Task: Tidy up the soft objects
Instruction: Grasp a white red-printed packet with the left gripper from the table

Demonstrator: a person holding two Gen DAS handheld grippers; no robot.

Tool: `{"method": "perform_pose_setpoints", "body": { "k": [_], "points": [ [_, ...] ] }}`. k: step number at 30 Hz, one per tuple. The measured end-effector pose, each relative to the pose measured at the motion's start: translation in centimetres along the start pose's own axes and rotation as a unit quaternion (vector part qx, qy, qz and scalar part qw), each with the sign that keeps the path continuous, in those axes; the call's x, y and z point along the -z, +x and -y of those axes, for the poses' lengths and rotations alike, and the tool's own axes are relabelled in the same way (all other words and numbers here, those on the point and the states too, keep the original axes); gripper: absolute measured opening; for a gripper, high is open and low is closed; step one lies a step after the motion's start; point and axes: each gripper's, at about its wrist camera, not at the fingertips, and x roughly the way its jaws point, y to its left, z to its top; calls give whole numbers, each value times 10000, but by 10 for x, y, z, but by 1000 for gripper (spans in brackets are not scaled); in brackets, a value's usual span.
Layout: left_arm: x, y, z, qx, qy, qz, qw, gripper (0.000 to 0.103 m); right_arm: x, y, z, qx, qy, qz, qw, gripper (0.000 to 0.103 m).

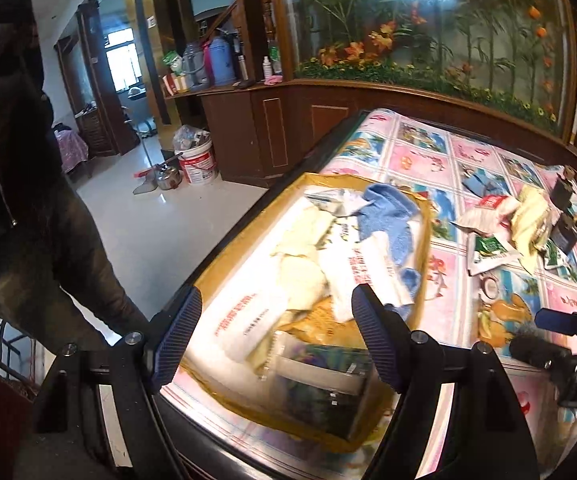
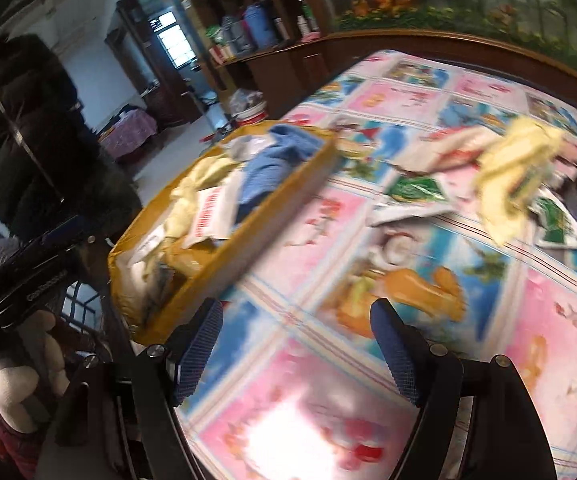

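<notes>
The tabletop point(image 1: 424, 152) is covered by a cloth printed with pink and blue picture squares. On its left part lies a shallow yellow-brown cardboard tray point(image 1: 232, 256) with soft things piled in it. Well to the right of the tray, a loose heap lies directly on the cloth: a pale yellow cloth point(image 1: 528, 216), white and red packets point(image 1: 484, 212) and green and white packets point(image 1: 488, 254). A small roll of tape point(image 1: 489, 286) sits just in front of that heap. A blue scrap point(image 1: 474, 184) lies behind it.
</notes>
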Motion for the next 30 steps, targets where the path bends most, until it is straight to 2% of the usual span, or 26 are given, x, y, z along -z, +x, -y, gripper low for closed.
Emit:
{"method": "perform_pose_setpoints", "body": {
  "k": [3,7,13,18,22,26,30],
  "points": [
    [-2,-4,21,184,150,-33,9997,78,7,-15,34,198,306,107,9993,78],
    [-5,-5,52,744,316,-186,9966,78,13,-37,82,497,687,302,9959,78],
    [-18,20,110,1630,567,-716,9824,77,20,-64,149,979,1295,724,9841,80],
    [-41,57,155,2208,409,-1040,9689,77,18,-68,178,1225,1457,940,9772,80],
    [-67,93,189,2304,412,-1036,9667,77,21,-72,193,1286,1526,1131,9733,80],
    [-91,127,220,2238,595,-925,9684,77,27,-71,205,1353,1590,1326,9689,81],
    [-103,160,249,2038,963,-995,9692,77,29,-62,216,1234,1850,1171,9679,81]
  ]
}}
